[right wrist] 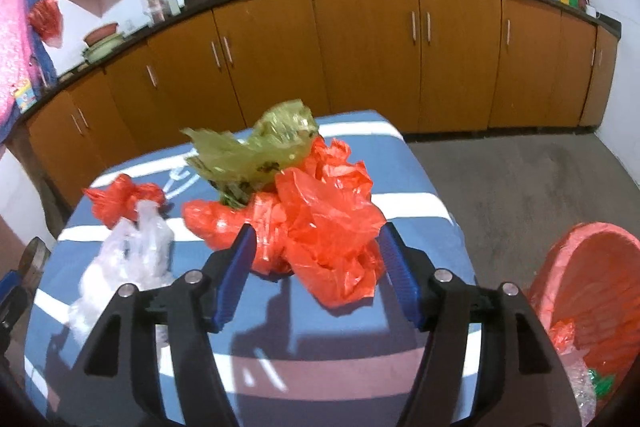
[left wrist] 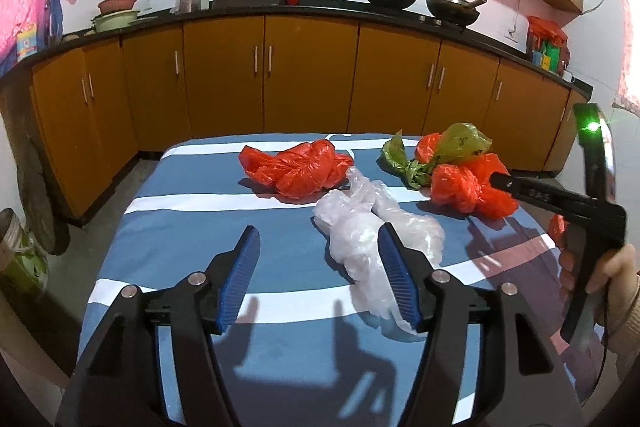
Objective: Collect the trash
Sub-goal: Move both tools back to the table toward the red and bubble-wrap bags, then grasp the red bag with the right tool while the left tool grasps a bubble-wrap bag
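On the counter (left wrist: 192, 211), which is covered by a blue cloth with white stripes, crumpled plastic bags lie scattered. The left tongs (left wrist: 318, 277) hover low over the near part of the cloth with their blue pads spread wide and nothing between them; the right-hand pad overlaps the clear plastic bag (left wrist: 360, 231) in the left wrist view, though whether it touches the bag is hard to tell. Beyond that bag, toward the far edge, lies a crumpled red bag (left wrist: 298, 167), just touching the clear one's upper end. Further right sits a yellow-green bag (left wrist: 460, 141), bunched up against a second red bag (left wrist: 468, 189). The right tongs (right wrist: 318, 277), seen from the side in the left wrist view with a hand (left wrist: 600, 275) on the grip and a green light lit on the frame, are at this second red bag (right wrist: 328, 227): in the right wrist view the bag fills the gap between the two blue pads, which stand apart on either side of it without pressing in. The yellow-green bag (right wrist: 260, 147) rises just behind it. At the far right, off the counter's edge and lower down, a pink basket (right wrist: 592, 267) holds bits of red, clear and green plastic. Orange cabinets (left wrist: 312, 75) run along the wall behind.
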{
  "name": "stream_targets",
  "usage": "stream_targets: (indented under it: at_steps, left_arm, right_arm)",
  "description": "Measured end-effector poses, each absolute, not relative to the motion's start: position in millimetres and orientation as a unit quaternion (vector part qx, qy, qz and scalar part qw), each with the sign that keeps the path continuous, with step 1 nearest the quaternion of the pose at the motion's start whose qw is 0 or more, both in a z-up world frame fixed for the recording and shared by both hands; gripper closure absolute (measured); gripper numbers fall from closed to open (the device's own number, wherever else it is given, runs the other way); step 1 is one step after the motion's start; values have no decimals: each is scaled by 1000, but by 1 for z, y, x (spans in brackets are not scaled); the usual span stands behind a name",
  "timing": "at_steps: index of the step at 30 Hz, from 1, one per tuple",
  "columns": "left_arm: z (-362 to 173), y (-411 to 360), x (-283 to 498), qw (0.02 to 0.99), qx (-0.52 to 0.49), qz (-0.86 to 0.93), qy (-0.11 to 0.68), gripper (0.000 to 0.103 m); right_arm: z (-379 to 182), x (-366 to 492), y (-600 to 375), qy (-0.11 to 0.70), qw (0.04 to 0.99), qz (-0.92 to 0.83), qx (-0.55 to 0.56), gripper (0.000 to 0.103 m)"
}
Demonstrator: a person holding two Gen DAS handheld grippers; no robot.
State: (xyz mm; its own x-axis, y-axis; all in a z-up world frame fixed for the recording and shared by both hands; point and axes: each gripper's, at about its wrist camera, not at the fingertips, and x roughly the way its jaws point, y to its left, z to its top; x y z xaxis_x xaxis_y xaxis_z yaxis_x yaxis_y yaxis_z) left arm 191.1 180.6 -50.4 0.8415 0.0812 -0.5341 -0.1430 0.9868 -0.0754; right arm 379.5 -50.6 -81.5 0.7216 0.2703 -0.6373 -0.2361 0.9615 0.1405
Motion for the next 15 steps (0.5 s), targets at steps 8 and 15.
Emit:
stream_targets:
  at_steps: [8, 15]
  left_arm:
    - [-57, 181, 206, 955, -67, 47, 285, 41]
    - [-63, 171, 222, 950, -60, 40, 303, 41]
  right_arm:
    - [-95, 377, -48, 370, 918, 144, 8, 96]
    - [-83, 341, -56, 337, 926, 166, 19, 98]
